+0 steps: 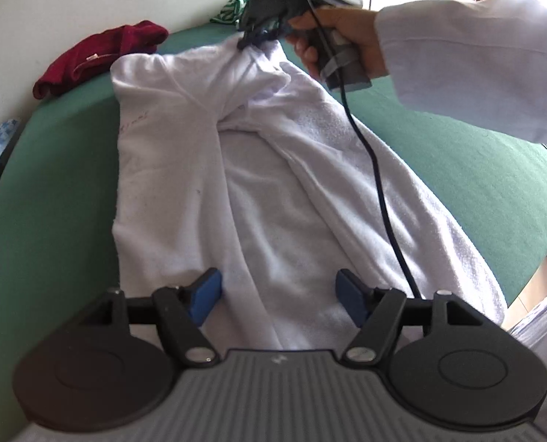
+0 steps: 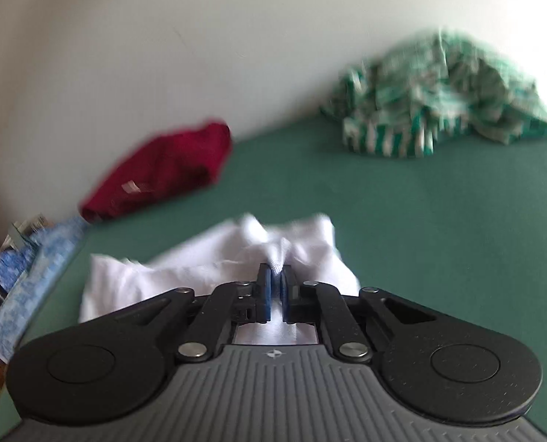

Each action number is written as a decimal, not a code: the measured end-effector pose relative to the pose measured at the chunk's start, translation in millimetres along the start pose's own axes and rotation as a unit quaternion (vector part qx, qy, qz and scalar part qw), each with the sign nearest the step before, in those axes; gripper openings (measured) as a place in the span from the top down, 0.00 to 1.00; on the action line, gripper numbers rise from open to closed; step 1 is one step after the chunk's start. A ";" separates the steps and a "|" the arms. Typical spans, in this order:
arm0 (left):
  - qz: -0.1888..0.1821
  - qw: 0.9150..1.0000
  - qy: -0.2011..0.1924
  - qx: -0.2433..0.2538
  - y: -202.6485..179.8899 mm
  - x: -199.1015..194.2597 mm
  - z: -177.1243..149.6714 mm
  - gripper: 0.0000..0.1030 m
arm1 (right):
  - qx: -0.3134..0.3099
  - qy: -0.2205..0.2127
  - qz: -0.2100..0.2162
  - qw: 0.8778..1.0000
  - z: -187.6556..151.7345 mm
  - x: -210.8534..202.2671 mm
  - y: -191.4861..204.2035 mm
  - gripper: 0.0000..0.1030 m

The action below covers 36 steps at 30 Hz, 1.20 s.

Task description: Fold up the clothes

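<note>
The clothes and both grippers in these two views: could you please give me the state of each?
White garment: spread out, far end pinched.
Red garment: crumpled, untouched.
Green patterned garment: crumpled heap.
Left gripper: open above white garment.
Right gripper: shut on white garment.

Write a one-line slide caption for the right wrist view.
Right gripper pinches a fold of the white garment on the green table, red and green-striped clothes behind.

Left gripper [image 1: 279, 300] angled downward, jaws wide apart; right gripper [image 2: 276, 287] clamped tight, gripped by right hand [image 1: 341, 42].
</note>
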<state>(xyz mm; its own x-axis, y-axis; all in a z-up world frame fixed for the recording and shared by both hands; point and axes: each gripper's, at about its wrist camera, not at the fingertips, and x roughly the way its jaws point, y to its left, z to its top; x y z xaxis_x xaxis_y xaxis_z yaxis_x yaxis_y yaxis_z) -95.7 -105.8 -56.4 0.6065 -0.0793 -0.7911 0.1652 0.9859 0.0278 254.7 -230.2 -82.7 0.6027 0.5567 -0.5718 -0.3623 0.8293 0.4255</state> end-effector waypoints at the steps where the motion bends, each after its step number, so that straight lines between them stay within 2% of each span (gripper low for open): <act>1: -0.001 1.000 0.001 0.001 0.6 -0.1 0.4 0.31 | 0.006 0.007 0.002 1.000 0.2 1.2 -4.0 0.90; 5: -0.005 1.000 -0.002 0.002 2.0 0.5 -0.6 0.28 | 0.012 -0.015 0.028 0.999 -10.7 -46.4 -2.8 0.51; 6: -0.007 1.000 -0.003 0.004 1.6 1.1 -0.7 0.25 | 0.009 -0.020 0.036 0.999 -15.0 -60.2 -0.7 0.50; 7: -0.008 1.000 -0.003 0.006 0.8 1.7 -0.8 0.24 | 0.006 -0.015 0.048 0.999 -20.4 -70.2 1.4 0.51; 8: -0.010 1.000 -0.003 0.008 0.2 2.5 -0.8 0.22 | 0.004 0.008 0.059 0.998 -28.6 -72.2 3.0 0.52; 10: -0.015 1.000 -0.003 0.013 0.4 3.3 -0.9 0.20 | 0.001 0.049 0.055 0.997 -46.9 -71.2 3.5 0.55; 12: -0.021 1.000 -0.003 0.018 1.3 3.6 -1.4 0.20 | -0.010 0.052 0.038 0.998 -59.4 -72.6 0.7 0.80; 13: -0.022 1.000 -0.002 0.021 1.7 3.3 -1.1 0.21 | -0.012 0.055 0.029 0.998 -61.2 -74.5 -0.6 0.99; 16: -0.029 0.999 0.001 0.029 4.8 1.0 0.4 0.29 | 0.003 0.039 0.026 0.999 -59.8 -85.5 -6.8 0.99; 19: -0.048 0.999 -0.003 0.025 11.7 -0.8 -3.1 0.28 | 0.019 0.041 0.011 0.999 -61.6 -84.8 -11.7 0.95; 20: -0.055 0.998 -0.004 0.030 11.9 -1.6 -4.8 0.26 | 0.027 0.041 -0.001 0.999 -63.9 -83.7 -13.1 0.98; 21: -0.062 0.997 -0.004 0.036 11.4 -2.6 -6.3 0.25 | 0.031 0.038 -0.015 0.999 -65.3 -85.7 -12.1 0.97; 23: -0.082 0.995 -0.005 0.051 10.5 -5.9 -9.4 0.24 | 0.029 0.014 -0.040 0.999 -65.5 -101.0 -2.6 0.72; 25: -0.098 0.993 -0.009 0.066 8.7 -9.7 -15.1 0.22 | 0.013 -0.026 -0.022 0.999 -68.8 -119.3 12.6 0.63; 28: -0.119 0.989 -0.019 0.085 13.7 -16.1 -21.4 0.25 | -0.008 -0.001 0.022 1.000 -72.7 -115.3 40.1 0.66; 31: -0.120 0.989 -0.035 0.077 27.3 -15.4 -19.2 0.28 | -0.056 0.013 0.036 0.998 -70.5 -97.8 79.4 0.71; 34: -0.112 0.990 -0.046 0.068 35.9 -9.0 -21.7 0.28 | -0.098 0.017 0.050 0.994 -60.1 -64.6 117.7 0.70; 36: -0.108 0.991 -0.054 0.064 36.3 -6.6 -27.0 0.23 | -0.104 0.026 0.055 0.993 -52.9 -34.8 133.5 0.70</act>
<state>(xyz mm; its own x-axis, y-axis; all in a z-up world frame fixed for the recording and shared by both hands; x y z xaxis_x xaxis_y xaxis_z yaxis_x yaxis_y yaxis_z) -114.7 -65.5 -66.7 0.6247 -0.3085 -0.7173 0.3937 0.9178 -0.0518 147.8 -136.2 -43.2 0.5150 0.6423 -0.5676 -0.5670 0.7519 0.3365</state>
